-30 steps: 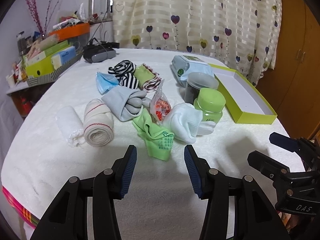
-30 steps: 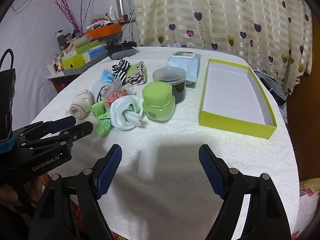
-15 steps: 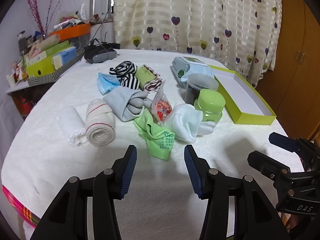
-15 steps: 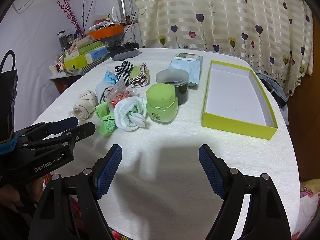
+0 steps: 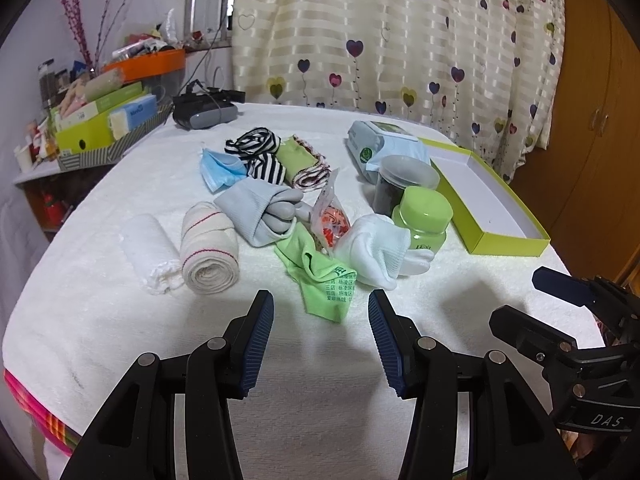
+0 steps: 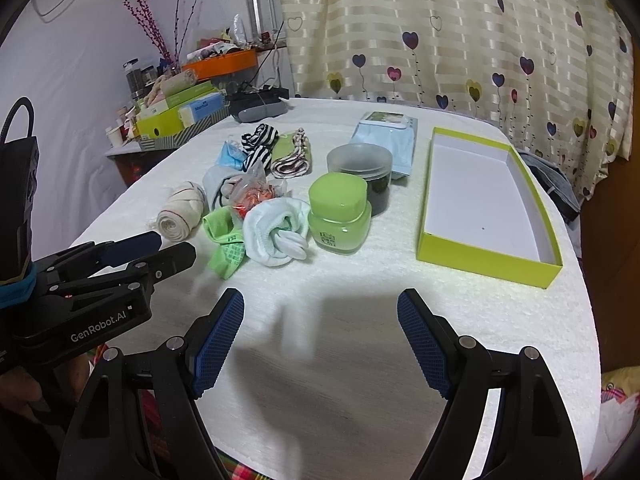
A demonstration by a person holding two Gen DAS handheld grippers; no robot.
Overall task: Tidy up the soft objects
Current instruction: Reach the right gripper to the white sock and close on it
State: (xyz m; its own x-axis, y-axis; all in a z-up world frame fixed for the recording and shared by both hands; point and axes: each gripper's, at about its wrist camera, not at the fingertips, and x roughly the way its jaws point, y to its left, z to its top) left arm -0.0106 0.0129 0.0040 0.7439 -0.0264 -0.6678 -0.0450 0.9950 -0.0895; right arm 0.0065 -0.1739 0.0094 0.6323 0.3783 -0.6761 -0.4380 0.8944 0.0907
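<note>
Soft items lie in a heap mid-table: a green sock (image 5: pixel 324 280) (image 6: pixel 226 242), a white sock (image 5: pixel 374 250) (image 6: pixel 276 228), a grey sock (image 5: pixel 260 208), a bandage roll (image 5: pixel 208 252) (image 6: pixel 178 212), a white cloth roll (image 5: pixel 150 252), a blue mask (image 5: pixel 220 168), striped socks (image 5: pixel 260 152) and a green cloth (image 5: pixel 302 160). An empty lime box (image 6: pixel 486 196) (image 5: pixel 484 200) sits to the right. My left gripper (image 5: pixel 320 340) hovers open just in front of the green sock. My right gripper (image 6: pixel 320 344) is open over bare cloth.
A green-lidded jar (image 6: pixel 340 212), a dark jar (image 6: pixel 362 172), a wipes pack (image 6: pixel 386 136) and a snack bag (image 5: pixel 330 224) stand among the soft things. A grey device (image 5: pixel 204 110) and a cluttered side shelf (image 5: pixel 100 120) are at the back left. Curtains hang behind.
</note>
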